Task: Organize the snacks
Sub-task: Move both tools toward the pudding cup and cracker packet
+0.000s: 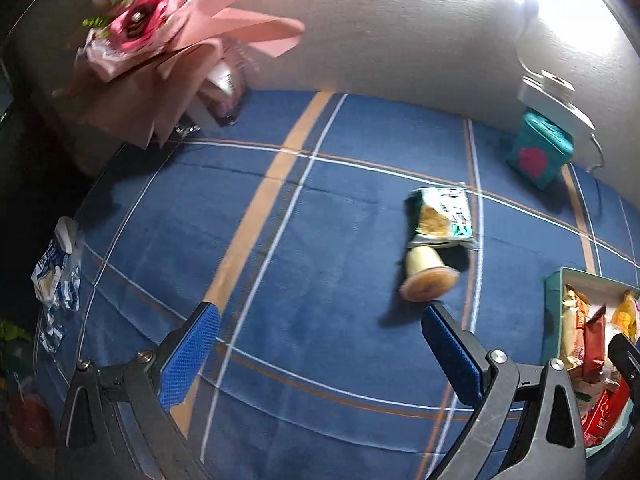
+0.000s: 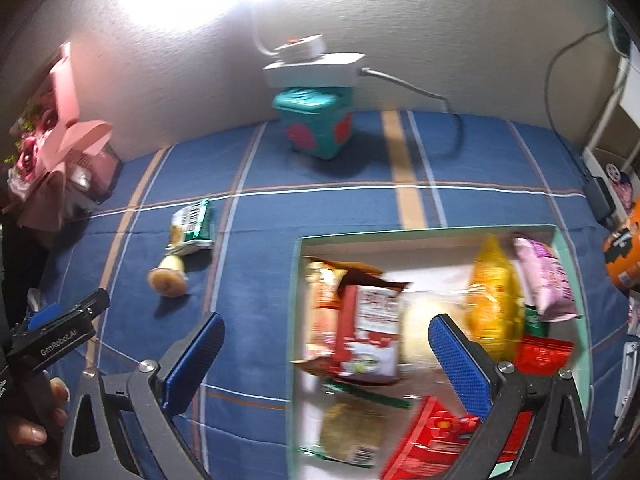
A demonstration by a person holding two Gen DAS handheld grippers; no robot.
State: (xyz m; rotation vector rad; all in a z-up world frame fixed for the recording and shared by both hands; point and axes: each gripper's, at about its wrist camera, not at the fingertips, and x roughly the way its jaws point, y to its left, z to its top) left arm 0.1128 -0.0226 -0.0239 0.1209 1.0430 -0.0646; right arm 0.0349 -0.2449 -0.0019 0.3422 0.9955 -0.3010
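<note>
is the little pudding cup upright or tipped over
Tipped over. The pudding cup lies on its side on the blue tablecloth, round end facing the camera, touching the green snack packet, outside the box.

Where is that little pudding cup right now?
The pudding cup lies tipped on its side on the blue cloth, touching the green snack packet behind it, left of the snack box and outside it.
</note>
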